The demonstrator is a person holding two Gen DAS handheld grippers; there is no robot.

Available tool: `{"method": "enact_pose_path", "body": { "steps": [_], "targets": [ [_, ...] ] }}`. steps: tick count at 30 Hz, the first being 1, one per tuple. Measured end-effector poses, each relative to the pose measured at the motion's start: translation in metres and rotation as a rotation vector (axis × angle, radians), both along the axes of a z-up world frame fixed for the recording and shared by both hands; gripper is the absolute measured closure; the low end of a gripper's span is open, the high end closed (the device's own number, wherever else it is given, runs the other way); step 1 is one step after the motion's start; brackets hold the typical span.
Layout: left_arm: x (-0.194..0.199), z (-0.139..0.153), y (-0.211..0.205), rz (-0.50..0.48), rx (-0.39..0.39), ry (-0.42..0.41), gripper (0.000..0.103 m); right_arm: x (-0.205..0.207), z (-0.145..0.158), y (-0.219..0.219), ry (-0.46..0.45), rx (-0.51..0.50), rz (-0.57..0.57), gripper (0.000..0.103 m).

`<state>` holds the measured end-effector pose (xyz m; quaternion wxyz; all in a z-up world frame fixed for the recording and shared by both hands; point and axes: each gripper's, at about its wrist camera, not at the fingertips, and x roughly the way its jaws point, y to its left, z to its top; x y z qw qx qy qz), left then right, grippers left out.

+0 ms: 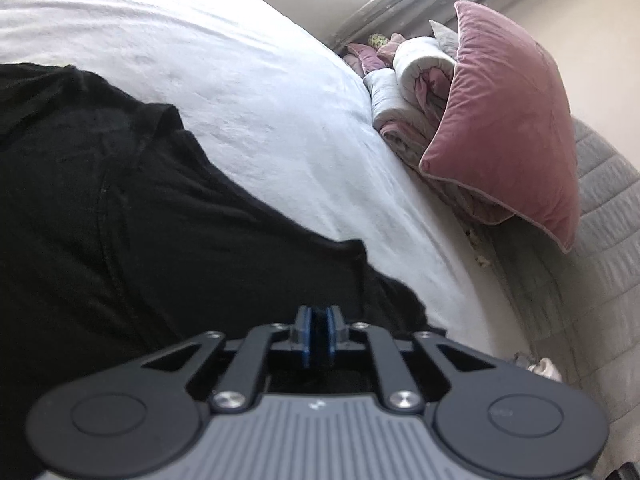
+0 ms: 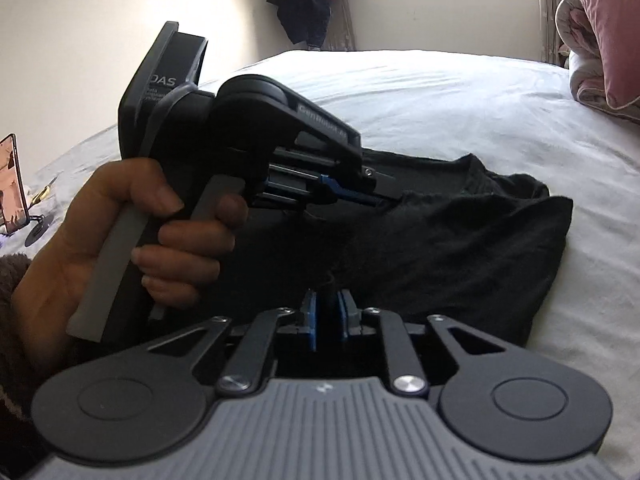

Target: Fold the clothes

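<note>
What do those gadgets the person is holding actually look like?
Each is a black handheld tool with a ribbed grey top, two round black discs, silver screws and blue pads: left gripper, right gripper. The left hand grips a pistol handle with grey strips; a fuzzy brown sleeve covers the wrist.

Black garment (image 1: pixel 120 208) on a white sheet (image 1: pixel 248 92) — plain, unpatterned; a dusty-pink cushion (image 1: pixel 508 120) with pale piping; the gripper pads (image 2: pixel 313 320) blue — frames black.
</note>
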<state>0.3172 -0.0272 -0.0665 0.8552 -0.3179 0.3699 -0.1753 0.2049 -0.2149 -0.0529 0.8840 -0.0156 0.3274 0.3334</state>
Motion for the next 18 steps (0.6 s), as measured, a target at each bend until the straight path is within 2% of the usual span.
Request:
{"method": "enact_pose_path", "body": {
  "steps": [1,2,3,5,9,13,18],
  "targets": [
    [-0.002,0.004,0.002,0.011,0.007,-0.008,0.072,0.0,0.004,-0.001,0.003,0.013,0.002,0.084],
    [-0.005,0.009,0.005,0.027,0.03,-0.018,0.07,0.0,0.008,-0.002,0.007,0.028,0.003,0.079],
    [-0.007,0.015,0.007,0.041,0.06,-0.03,0.065,-0.001,0.012,-0.003,0.011,0.044,0.003,0.065],
    [-0.011,0.026,0.012,0.058,0.116,-0.033,0.054,0.0,0.02,0.001,0.003,0.046,-0.001,0.058],
    [-0.014,0.045,0.033,0.065,0.22,0.002,0.045,0.005,0.037,0.012,-0.014,0.039,-0.016,0.058],
    [-0.025,0.061,0.079,0.132,0.329,0.003,0.038,0.021,0.053,0.029,0.008,0.054,-0.051,0.056],
    [-0.051,0.06,0.16,0.326,0.369,0.053,0.037,0.041,0.068,0.06,0.052,0.11,-0.041,0.056]
  ]
}}
